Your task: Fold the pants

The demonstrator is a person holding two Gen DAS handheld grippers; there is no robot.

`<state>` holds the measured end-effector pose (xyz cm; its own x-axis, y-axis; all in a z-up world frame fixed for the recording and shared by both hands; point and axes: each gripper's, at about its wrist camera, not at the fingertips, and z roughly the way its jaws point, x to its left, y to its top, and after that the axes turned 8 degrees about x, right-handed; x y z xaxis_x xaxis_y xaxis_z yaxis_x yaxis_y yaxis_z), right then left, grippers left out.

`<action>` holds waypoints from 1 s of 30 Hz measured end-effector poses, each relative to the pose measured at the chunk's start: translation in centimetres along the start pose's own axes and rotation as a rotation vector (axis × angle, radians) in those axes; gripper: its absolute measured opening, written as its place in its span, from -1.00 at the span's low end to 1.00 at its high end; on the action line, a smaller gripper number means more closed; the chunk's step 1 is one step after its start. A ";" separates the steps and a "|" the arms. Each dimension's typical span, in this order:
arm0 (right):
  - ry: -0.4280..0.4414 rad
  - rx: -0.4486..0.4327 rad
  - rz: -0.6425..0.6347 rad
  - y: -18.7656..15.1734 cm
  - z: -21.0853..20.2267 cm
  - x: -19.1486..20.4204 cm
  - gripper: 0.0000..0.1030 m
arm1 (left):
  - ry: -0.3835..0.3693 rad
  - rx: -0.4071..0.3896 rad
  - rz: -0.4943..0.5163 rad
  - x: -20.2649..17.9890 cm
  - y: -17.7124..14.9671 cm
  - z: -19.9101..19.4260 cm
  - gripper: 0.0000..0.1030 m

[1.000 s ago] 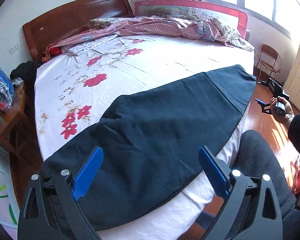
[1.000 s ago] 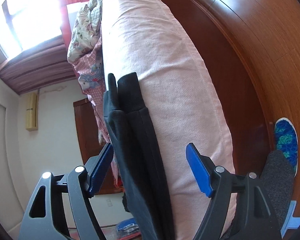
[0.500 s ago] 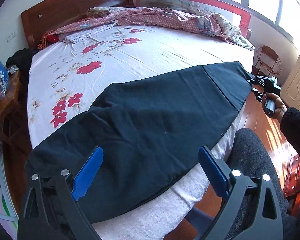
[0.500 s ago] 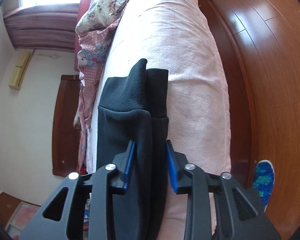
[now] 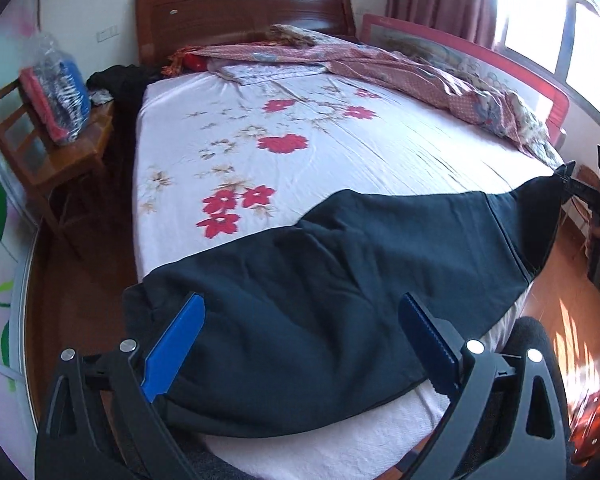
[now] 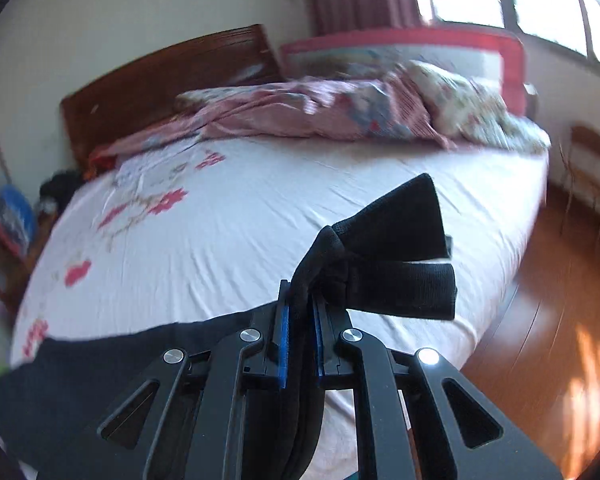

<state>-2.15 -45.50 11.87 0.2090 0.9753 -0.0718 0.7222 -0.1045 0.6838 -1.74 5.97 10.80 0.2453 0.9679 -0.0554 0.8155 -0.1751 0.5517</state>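
Along the near edge of the bed (image 5: pixel 340 168) lie the dark pants (image 5: pixel 320 300), their long axis running left to right, parallel to that edge, with the near hem close to the mattress drop-off. At the far right their end (image 6: pixel 400 248) is lifted off the sheet, bunched and clenched between the pads of the right gripper (image 6: pixel 298 320), just over the bed's right corner. The left gripper (image 5: pixel 300 344) hovers released over the left end, fingers spread wide either side of the cloth without touching it. Beyond the pants the flowered sheet (image 5: pixel 260 148) lies bare as far as the crumpled quilt (image 5: pixel 400 68) by the headboard (image 5: pixel 240 12). A wooden side table (image 5: pixel 60 148) stands left, open floor (image 6: pixel 540 320) to the right.
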 end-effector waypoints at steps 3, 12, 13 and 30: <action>-0.026 -0.029 -0.321 -1.3 -1.3 9.5 -0.83 | 0.022 -0.004 -0.064 2.5 -0.5 -0.2 0.90; -0.184 0.051 -1.032 -17.8 3.5 25.5 -0.83 | 0.052 -0.007 -0.145 6.0 -2.3 -0.4 0.91; -0.185 0.049 -1.008 -17.4 3.1 25.4 -0.83 | 0.052 -0.009 -0.151 6.2 -2.5 -0.5 0.91; -0.188 0.034 -1.164 -19.8 -0.4 25.2 -0.71 | -0.098 0.077 -0.466 11.7 -5.5 3.0 0.95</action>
<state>-11.41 -18.76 -3.16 -0.4954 0.4428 -0.7473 0.5584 0.8214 0.1165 -1.80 17.68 4.65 -0.1099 0.9255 -0.3626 0.8859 0.2566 0.3864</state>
